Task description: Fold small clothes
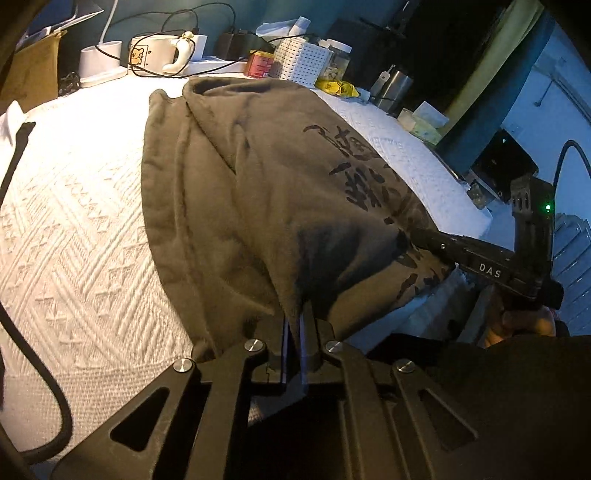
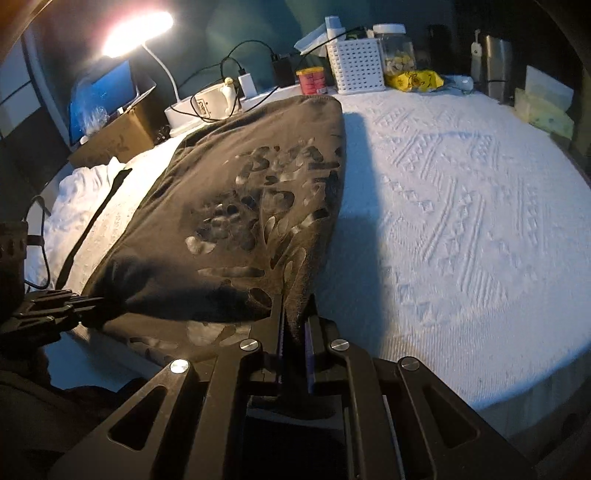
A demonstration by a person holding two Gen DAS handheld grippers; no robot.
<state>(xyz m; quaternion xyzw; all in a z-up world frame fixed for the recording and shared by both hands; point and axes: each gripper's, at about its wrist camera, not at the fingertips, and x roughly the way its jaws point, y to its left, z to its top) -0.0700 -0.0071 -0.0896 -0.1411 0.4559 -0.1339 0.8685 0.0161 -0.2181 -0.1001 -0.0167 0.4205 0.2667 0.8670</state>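
An olive-brown garment (image 1: 258, 177) with a black print lies lengthwise on the white textured cover (image 1: 74, 229). My left gripper (image 1: 297, 317) is shut on its near edge, and the cloth bunches up between the pads. My right gripper (image 1: 410, 236) comes in from the right and is pinched on the garment's near right corner. In the right wrist view the same garment (image 2: 229, 184) runs away from me, with my right gripper (image 2: 295, 317) shut on a fold of its near corner. There my left gripper (image 2: 96, 301) grips the left corner. The near hem is raised off the cover between the two.
Clutter lines the far edge: a white mug (image 1: 151, 55), a red tin (image 1: 260, 63), a white perforated basket (image 1: 304, 61), a yellow packet (image 1: 338, 88) and a steel cup (image 1: 397, 86). A lit lamp (image 2: 136, 33) shines at the back left. White cloth with a black strap (image 2: 85, 192) lies left.
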